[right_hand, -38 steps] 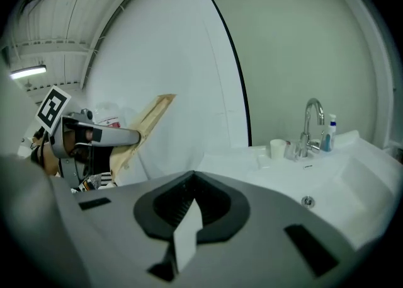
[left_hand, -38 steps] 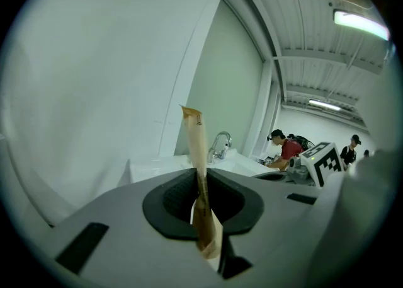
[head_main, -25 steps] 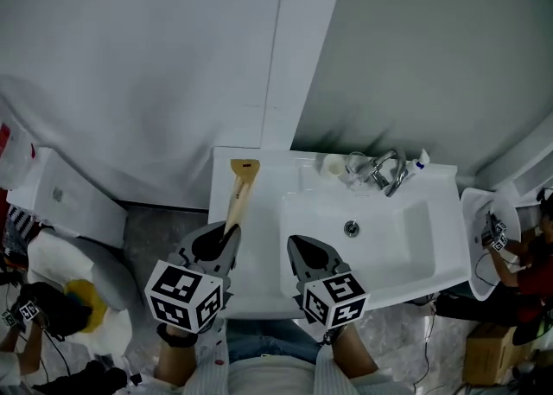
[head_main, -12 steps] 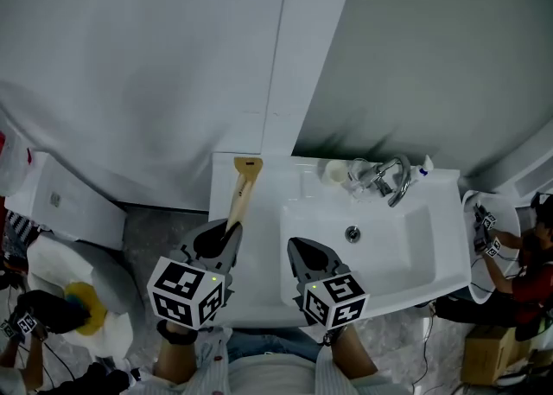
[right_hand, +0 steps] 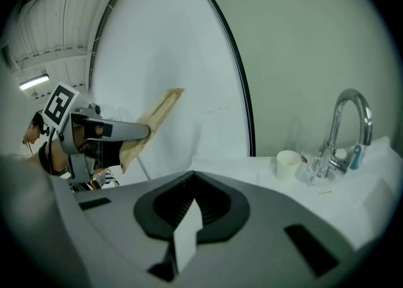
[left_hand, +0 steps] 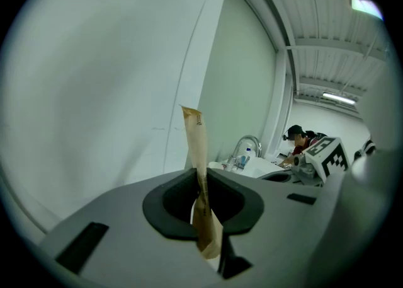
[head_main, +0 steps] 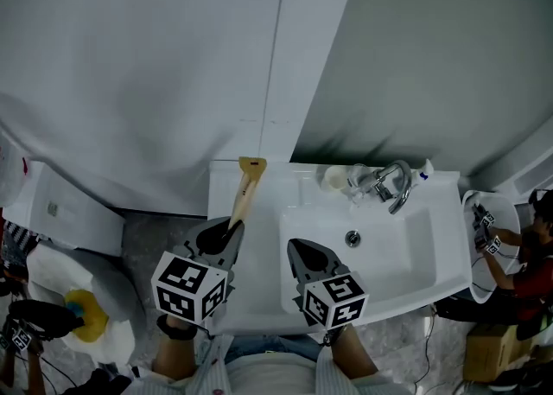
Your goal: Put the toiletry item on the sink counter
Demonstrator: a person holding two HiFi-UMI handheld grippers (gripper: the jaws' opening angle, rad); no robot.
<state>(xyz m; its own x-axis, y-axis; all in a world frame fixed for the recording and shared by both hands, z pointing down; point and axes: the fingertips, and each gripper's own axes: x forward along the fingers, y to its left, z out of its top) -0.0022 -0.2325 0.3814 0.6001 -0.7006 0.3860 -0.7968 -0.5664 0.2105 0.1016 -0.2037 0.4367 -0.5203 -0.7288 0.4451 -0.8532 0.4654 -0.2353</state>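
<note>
Left gripper [head_main: 229, 229]: jaws narrow, clamped on the near end of the tan paper packet [head_main: 244, 187], the toiletry item. The packet runs away from the jaws, and its flat far end sits over the back-left corner of the sink counter [head_main: 259, 251], close to the wall. In the right gripper view it slants upward, clear of the counter top.

Right gripper [head_main: 295, 243]: jaws drawn together, nothing between them; poised over the front edge of the counter at the left rim of the basin [head_main: 393, 251].

Along the back edge, left to right: white cup [head_main: 333, 178], chrome faucet [head_main: 393, 181], small bottle [head_main: 422, 168]. All stand well apart from the packet.
</note>
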